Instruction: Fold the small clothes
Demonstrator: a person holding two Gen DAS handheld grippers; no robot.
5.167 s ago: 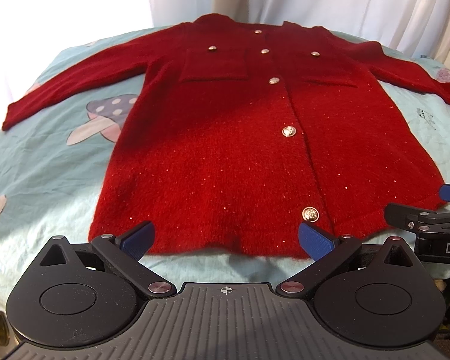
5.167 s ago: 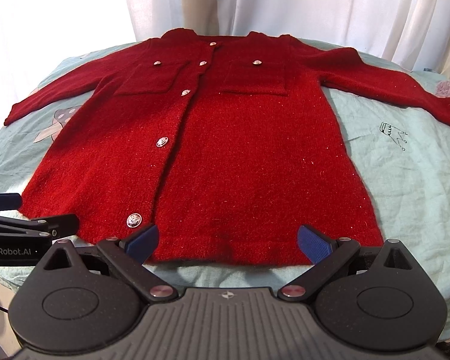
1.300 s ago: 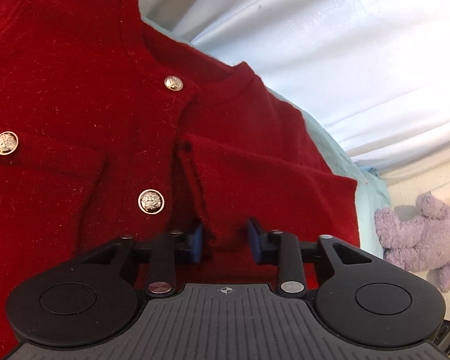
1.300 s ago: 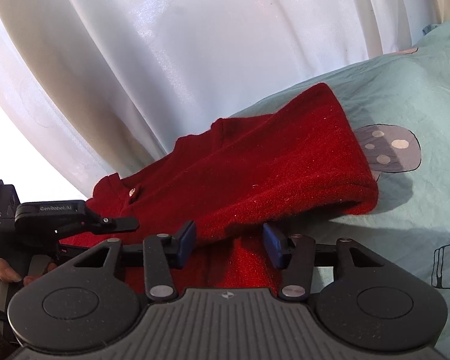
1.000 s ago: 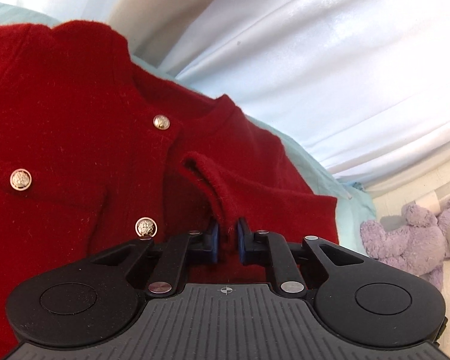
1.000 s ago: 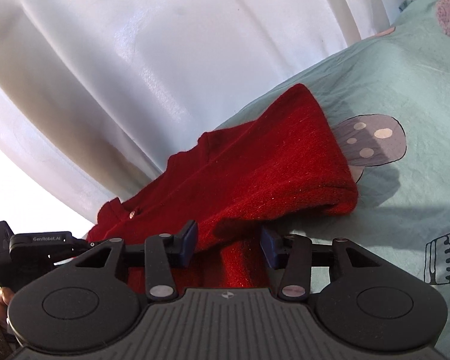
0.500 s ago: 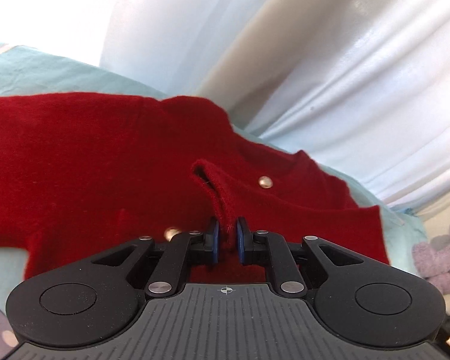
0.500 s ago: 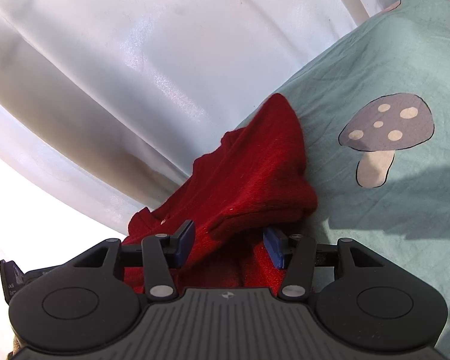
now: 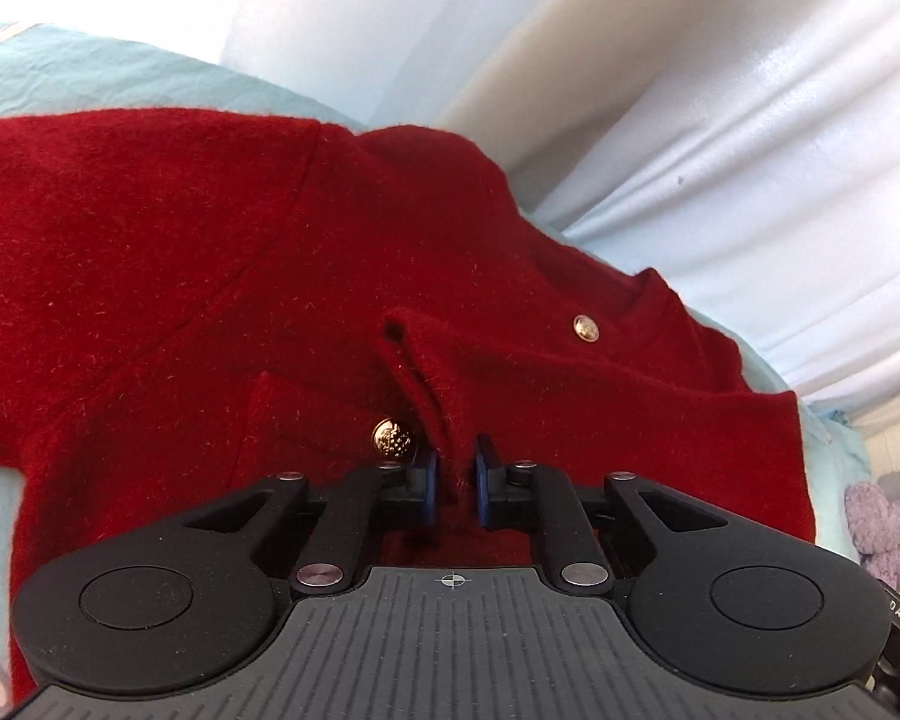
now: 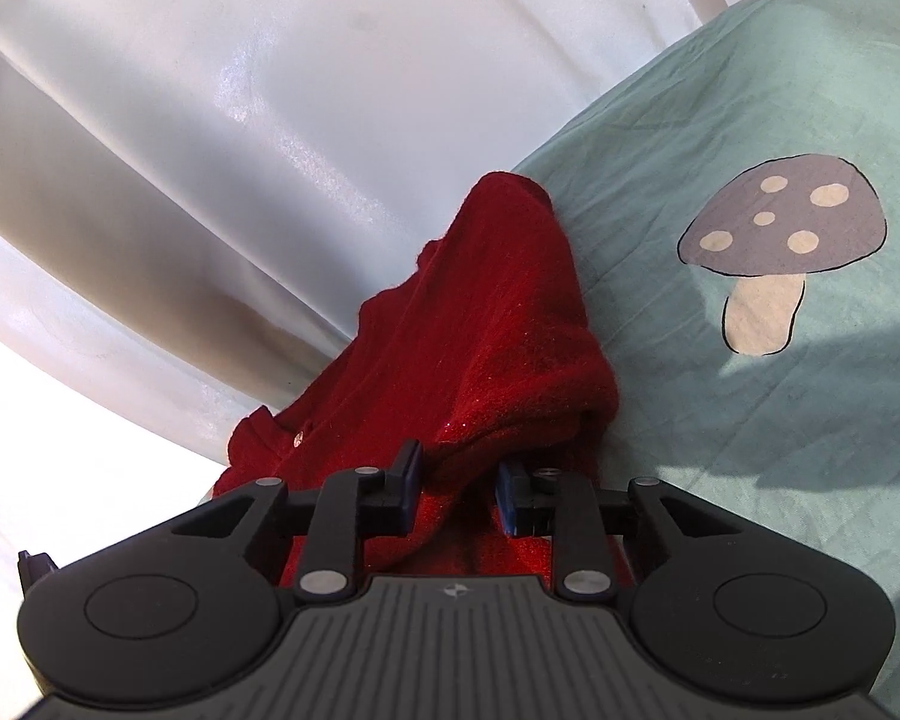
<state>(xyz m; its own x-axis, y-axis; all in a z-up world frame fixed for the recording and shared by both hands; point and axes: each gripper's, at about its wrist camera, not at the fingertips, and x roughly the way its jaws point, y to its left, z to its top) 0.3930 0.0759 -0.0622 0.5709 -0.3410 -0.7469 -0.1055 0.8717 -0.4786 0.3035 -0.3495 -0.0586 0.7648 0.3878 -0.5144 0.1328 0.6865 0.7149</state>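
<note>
Your left tool (image 9: 453, 483) is clenched on a raised ridge of the red cardigan (image 9: 210, 276), just beside a gold button (image 9: 392, 437). Your right tool (image 10: 457, 489) is closing, a thick fold of the same cardigan (image 10: 486, 324) between its pads. The garment lies on the mint bed sheet (image 10: 750, 108), near the mushroom print (image 10: 777, 240). White curtain (image 10: 270, 90) behind.

fuzzy knit cardigan (image 9: 210, 252), shiny metal buttons (image 9: 393, 437).
</note>
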